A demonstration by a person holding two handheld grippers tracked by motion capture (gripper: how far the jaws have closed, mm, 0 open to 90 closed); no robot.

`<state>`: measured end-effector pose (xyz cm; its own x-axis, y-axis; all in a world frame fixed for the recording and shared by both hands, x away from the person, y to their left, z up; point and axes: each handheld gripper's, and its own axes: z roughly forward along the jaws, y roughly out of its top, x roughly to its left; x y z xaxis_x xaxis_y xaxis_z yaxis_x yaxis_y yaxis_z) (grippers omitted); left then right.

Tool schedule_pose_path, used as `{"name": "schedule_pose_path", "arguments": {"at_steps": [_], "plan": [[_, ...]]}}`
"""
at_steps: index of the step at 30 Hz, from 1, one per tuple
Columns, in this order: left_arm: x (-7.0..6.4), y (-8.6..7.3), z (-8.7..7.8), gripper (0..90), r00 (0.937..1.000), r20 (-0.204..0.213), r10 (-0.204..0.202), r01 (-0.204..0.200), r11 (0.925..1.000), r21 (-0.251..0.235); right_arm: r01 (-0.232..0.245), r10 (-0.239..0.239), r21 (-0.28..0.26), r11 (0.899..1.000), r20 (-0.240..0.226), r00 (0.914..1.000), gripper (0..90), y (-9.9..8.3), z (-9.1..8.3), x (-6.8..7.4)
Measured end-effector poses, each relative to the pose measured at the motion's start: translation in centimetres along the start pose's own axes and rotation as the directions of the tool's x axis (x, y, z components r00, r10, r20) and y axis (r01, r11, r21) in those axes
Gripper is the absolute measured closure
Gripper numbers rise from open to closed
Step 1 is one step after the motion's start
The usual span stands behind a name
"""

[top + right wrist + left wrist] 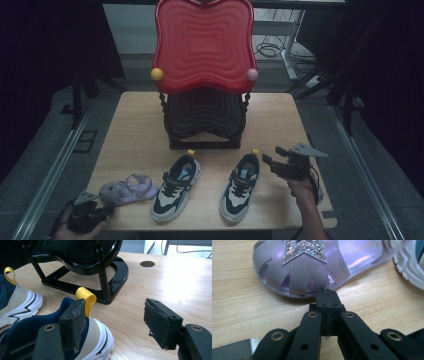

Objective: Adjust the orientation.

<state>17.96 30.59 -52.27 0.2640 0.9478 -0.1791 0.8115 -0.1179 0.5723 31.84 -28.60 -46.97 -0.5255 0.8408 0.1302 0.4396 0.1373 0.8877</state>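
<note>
On woodgrain table (pixel 135 125), glittery sandal (pixel 127 189)

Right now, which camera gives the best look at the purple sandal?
The left gripper view: the purple sandal is close up, showing its glittery patch, cut-out toe and stitching just beyond the shut left gripper. The high view shows the whole sandal, small and dim, beside the left sneaker. The right gripper view adds nothing on it.

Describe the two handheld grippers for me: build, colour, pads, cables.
Both are black two-jaw tools. The left gripper has linkage arms with brass-coloured rivets; the right gripper has worn dark rubbery pads. Each carries a grey three-cornered plate on top and trails a black cable.
</note>
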Motion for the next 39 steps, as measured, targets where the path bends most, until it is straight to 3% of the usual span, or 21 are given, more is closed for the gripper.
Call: {"name": "schedule_pose_path", "arguments": {"at_steps": [15, 19, 39], "plan": [[2.5, 1.3, 0.2, 89.6, 0.9994, 0.003, -0.034, 0.034, 0.9994, 0.007, -0.001, 0.001, 0.004, 1.0, 0.0, 1.0, 34.1, -0.1, 0.1, 0.0], [3.3, 1.9, 0.4, 89.6, 0.999, 0.023, -0.038, 0.038, 0.9992, 0.011, -0.004, 0.004, 0.007, 1.0, 0.0, 1.0, 34.1, -0.1, 0.1, 0.0], [4.9, 5.0, 2.0, 89.8, 0.9983, 0.055, -0.018, 0.016, 0.9989, 0.043, -0.007, 0.007, 0.014, 1.0, 0.0, 1.0, 34.1, -0.3, 0.3, 0.0]]}}
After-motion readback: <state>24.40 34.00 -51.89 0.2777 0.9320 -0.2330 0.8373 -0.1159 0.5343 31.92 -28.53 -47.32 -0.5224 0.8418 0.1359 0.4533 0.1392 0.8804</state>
